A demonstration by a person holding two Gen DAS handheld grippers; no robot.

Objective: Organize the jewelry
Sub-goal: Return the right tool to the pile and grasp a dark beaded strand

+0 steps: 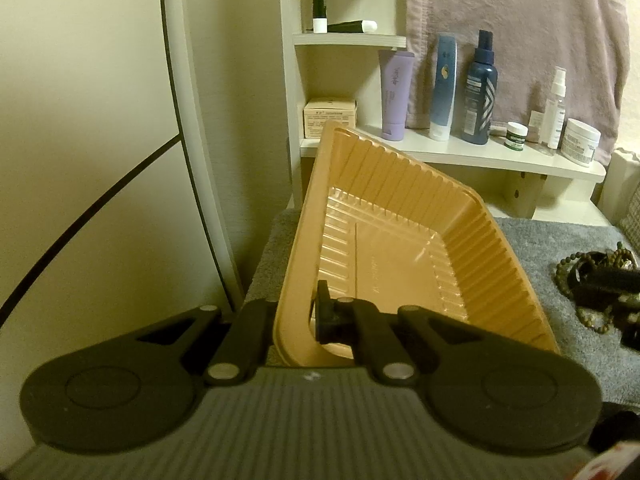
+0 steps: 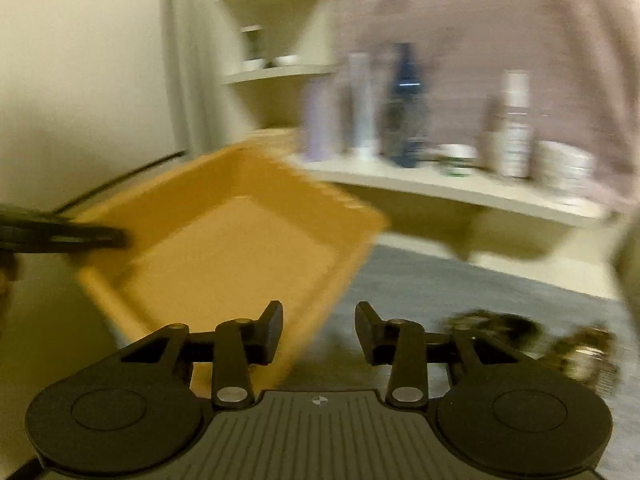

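Note:
My left gripper (image 1: pixel 294 320) is shut on the near rim of an empty orange plastic tray (image 1: pixel 400 248) and holds it tilted above a grey cloth (image 1: pixel 580 240). A heap of beaded bracelets and dark jewelry (image 1: pixel 600 284) lies on the cloth to the right of the tray. In the blurred right wrist view, my right gripper (image 2: pixel 319 330) is open and empty over the cloth, beside the tray (image 2: pixel 224 240). The jewelry heap (image 2: pixel 532 340) lies just right of it. The left gripper (image 2: pixel 60 234) shows at the tray's left edge.
A white shelf (image 1: pixel 460 156) behind the cloth holds several bottles, tubes and jars (image 1: pixel 478 92). A pinkish towel (image 1: pixel 520 32) hangs behind them. A cream wall with a dark cable (image 1: pixel 100 200) is on the left.

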